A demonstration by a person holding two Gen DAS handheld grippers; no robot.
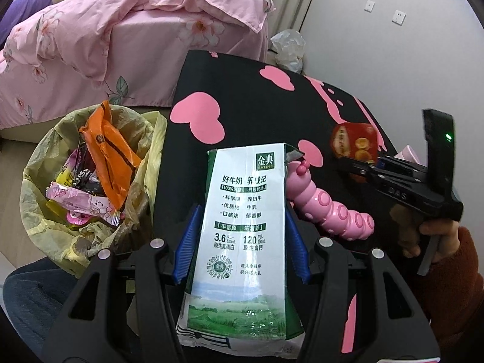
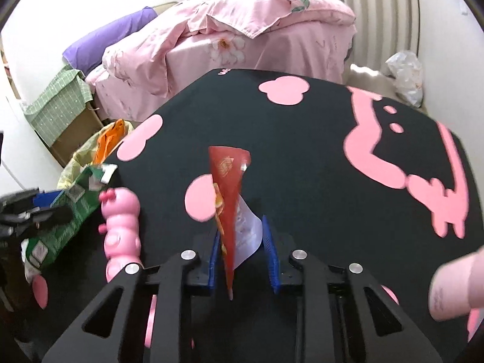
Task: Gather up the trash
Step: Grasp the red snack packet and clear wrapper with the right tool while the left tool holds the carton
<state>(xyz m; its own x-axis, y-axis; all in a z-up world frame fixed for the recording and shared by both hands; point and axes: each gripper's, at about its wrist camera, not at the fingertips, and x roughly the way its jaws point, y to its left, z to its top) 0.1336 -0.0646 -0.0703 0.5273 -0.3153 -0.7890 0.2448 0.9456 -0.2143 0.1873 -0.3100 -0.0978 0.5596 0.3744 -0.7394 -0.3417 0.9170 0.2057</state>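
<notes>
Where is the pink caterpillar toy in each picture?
Left wrist view: the pink caterpillar toy lies right of centre on the black mat, just right of the milk carton held in the left gripper.
Right wrist view: the toy is at lower left, beside the same carton.
Shared landmark: the yellow-lined trash bin off the mat's left edge.

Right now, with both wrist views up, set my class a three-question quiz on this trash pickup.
1. True or false: the left claw holds a milk carton.
2. What does the right claw grip: A) pink caterpillar toy, B) red wrapper, C) orange bag?
3. Fill in: the lined trash bin stands beside the ___ table.

Key: 1 true; 2 B; 3 black
</notes>
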